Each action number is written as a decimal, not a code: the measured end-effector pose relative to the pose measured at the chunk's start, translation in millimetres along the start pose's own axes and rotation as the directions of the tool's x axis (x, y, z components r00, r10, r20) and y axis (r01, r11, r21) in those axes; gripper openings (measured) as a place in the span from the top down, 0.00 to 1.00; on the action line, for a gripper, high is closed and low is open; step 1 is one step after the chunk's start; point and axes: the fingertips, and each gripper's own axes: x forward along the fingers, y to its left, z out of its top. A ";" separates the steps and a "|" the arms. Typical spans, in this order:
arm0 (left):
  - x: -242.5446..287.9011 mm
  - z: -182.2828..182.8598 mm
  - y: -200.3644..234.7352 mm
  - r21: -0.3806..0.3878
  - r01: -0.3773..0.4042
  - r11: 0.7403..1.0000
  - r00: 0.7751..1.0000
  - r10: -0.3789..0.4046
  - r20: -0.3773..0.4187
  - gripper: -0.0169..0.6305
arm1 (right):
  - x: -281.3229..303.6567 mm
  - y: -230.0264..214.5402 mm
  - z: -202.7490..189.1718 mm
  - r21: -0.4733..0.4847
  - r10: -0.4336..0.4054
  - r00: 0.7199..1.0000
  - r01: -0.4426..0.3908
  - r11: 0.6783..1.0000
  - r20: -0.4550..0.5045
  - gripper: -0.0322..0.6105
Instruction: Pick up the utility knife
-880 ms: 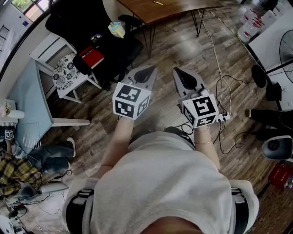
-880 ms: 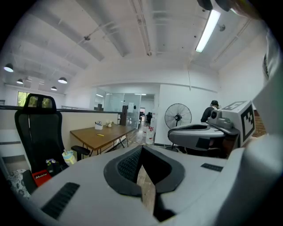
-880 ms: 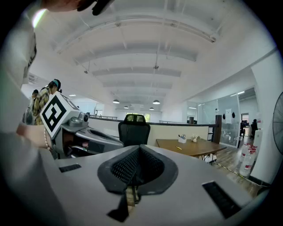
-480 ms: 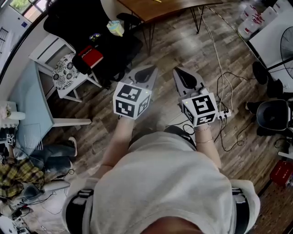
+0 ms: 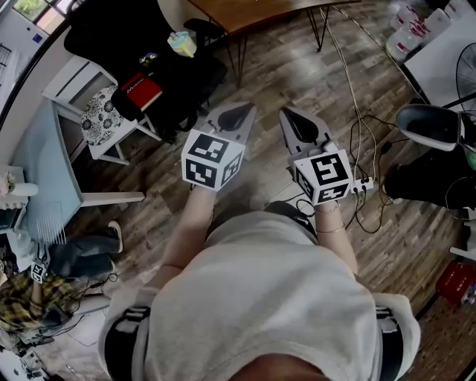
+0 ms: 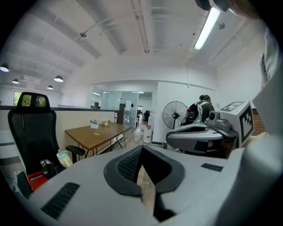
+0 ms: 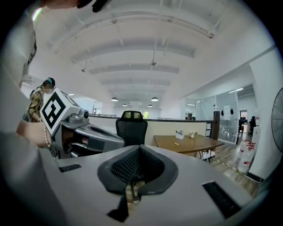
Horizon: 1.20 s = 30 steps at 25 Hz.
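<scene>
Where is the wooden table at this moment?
The wooden table is at the head view's top edge, centre, with the black office chair just to its left.

Wooden table (image 5: pixel 260 11), perhaps red book (image 5: pixel 140 89)

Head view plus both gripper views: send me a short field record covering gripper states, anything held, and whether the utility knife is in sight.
left gripper: jaws together, nothing between them
right gripper: jaws together, nothing between them
placement: both side by side in front of the person, above the wood floor
wooden table: ahead, beyond both grippers
possible target: small yellow object lying on the table, too small to identify
</scene>
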 end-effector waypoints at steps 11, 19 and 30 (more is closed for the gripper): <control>37.3 2.5 -3.4 -0.002 -0.015 1.000 1.000 0.015 -0.016 0.95 | 6.1 -41.1 -9.9 0.050 0.009 1.000 -0.011 0.999 0.026 0.76; 65.3 -2.9 22.6 -0.037 -0.032 0.999 0.999 0.031 -0.033 0.95 | 32.6 -63.2 -16.8 0.034 0.011 1.000 -0.011 0.999 0.003 0.57; 128.5 13.5 103.0 -0.048 -0.011 0.999 0.999 0.009 -0.041 0.95 | 118.4 -128.2 -13.5 0.034 -0.047 0.998 0.048 0.998 -0.031 0.44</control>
